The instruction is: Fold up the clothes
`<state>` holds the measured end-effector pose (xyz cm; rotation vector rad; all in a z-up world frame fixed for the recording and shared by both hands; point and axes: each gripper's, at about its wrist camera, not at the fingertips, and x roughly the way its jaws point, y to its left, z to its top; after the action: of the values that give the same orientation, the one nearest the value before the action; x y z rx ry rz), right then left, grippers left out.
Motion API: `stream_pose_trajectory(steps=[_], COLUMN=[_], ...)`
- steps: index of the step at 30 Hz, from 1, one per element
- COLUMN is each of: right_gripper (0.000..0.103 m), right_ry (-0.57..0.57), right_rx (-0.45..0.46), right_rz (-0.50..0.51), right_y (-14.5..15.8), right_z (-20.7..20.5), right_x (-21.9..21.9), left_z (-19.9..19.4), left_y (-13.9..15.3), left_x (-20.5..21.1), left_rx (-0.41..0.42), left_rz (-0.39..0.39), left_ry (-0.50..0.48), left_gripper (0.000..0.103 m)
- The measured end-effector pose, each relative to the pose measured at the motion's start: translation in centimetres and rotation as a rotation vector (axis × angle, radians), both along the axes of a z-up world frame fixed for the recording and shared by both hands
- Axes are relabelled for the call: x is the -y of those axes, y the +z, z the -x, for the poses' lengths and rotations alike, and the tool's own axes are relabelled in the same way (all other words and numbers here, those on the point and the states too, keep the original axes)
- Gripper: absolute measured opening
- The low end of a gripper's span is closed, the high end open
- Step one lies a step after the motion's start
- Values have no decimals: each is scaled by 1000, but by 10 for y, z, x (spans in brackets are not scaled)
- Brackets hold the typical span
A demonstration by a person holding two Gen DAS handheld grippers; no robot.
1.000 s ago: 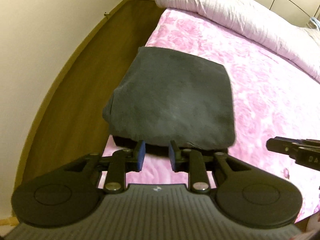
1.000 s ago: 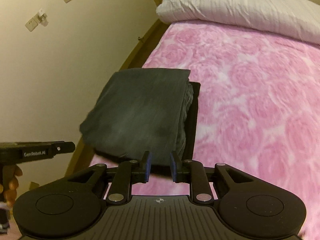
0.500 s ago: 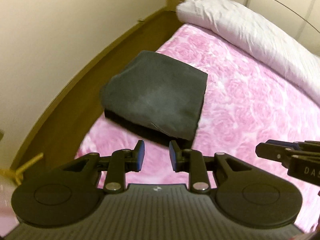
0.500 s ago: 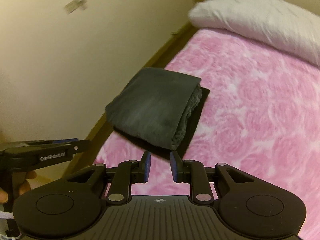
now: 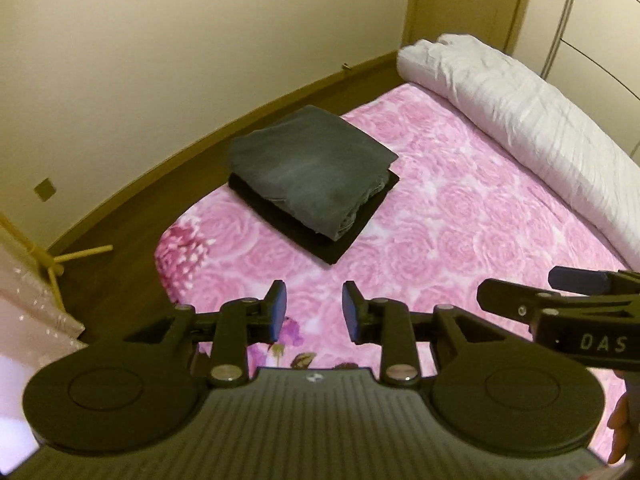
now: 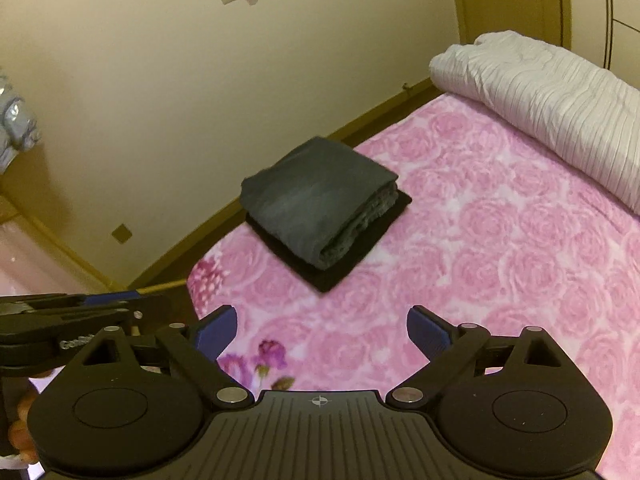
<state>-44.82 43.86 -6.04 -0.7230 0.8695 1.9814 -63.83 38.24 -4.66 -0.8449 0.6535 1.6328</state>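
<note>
A folded dark grey garment lies on top of a flat black folded garment near the left corner of the pink rose-patterned bed. The same stack shows in the right wrist view, grey piece on black piece. My left gripper is open and empty, held well back from the stack. My right gripper is wide open and empty, also back from the stack. Each gripper shows at the edge of the other's view.
A rolled white duvet lies along the far side of the bed. A cream wall and wooden floor strip run along the left edge. A wooden stand sits on the floor at left. A door is at the back.
Both grippers have pulled back and up from the folded stack, which now lies farther off. The right gripper's jaws have opened much wider. The left jaws keep about the same gap.
</note>
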Motion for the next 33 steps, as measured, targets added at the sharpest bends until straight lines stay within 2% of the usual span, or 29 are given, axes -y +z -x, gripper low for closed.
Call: stream_pose_trajectory(steps=[8, 12, 15, 21, 33], right_gripper=[95, 95, 95, 95, 95], right_ry=[58, 70, 87, 116, 177], right_rx=[22, 53, 61, 67, 73], right_rz=[-4, 1, 3, 19, 81], right_y=[4, 2, 1, -7, -31], right_z=[-3, -1, -1, -5, 0], right_x=[2, -4, -12, -29, -61], left_z=[-2, -11, -21, -36, -35], left_y=[-1, -2, -3, -16, -47], left_x=[13, 16, 11, -6, -23], left_rx=[-20, -40, -59, -85, -33], left_rz=[-41, -102, -106, -37, 56], left_ry=[60, 51, 19, 23, 95], left_gripper=[28, 28, 28, 31, 31])
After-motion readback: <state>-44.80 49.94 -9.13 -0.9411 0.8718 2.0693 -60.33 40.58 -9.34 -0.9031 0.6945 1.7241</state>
